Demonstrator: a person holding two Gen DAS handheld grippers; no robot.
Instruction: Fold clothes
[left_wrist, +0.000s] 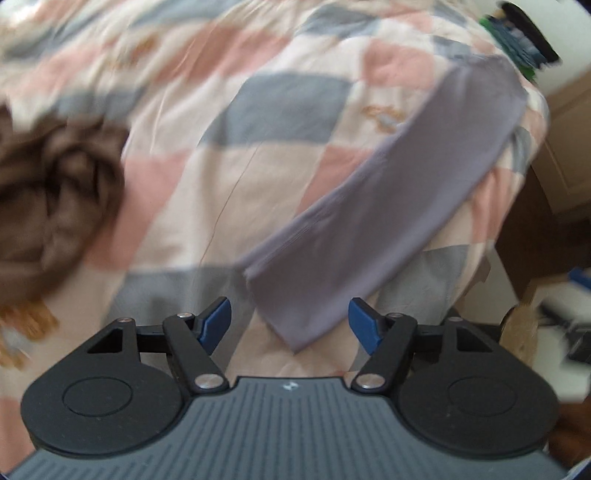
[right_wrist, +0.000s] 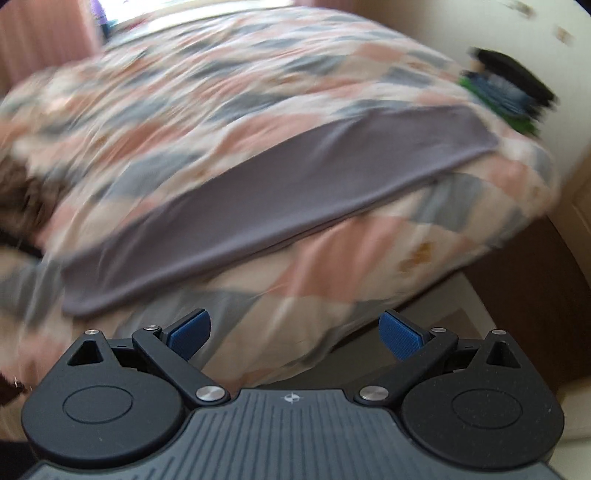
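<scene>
Two tools hang above the bed, and neither has hold of anything.

From the left wrist, the left tool (left_wrist: 290, 323) hovers with its blue-padded fingers (left_wrist: 216, 323) spread wide, the space between them bare. Just ahead of it lies the long, flat, grey-lilac garment (left_wrist: 388, 206), already narrowed into a strip running diagonally across the pink, grey and cream checked quilt (left_wrist: 221, 177). Its near corner points toward the tool, likely because that end is the handiest to pick up for the next fold. A crumpled brown garment (left_wrist: 55, 192) sits heaped well apart at the left, seemingly waiting its turn. Near the quilt's far corner lies something dark green and blue (left_wrist: 521, 40), too blurred to identify.

From the right wrist, the right tool (right_wrist: 293, 334) is likewise spread, gripping nothing, held low near the bed's edge and angled toward the strip (right_wrist: 280, 199), which crosses this view from lower left to upper right. Both pictures are smeared, so the hands look to be in motion. My guess is each tool is lining up on one end of the strip.
</scene>
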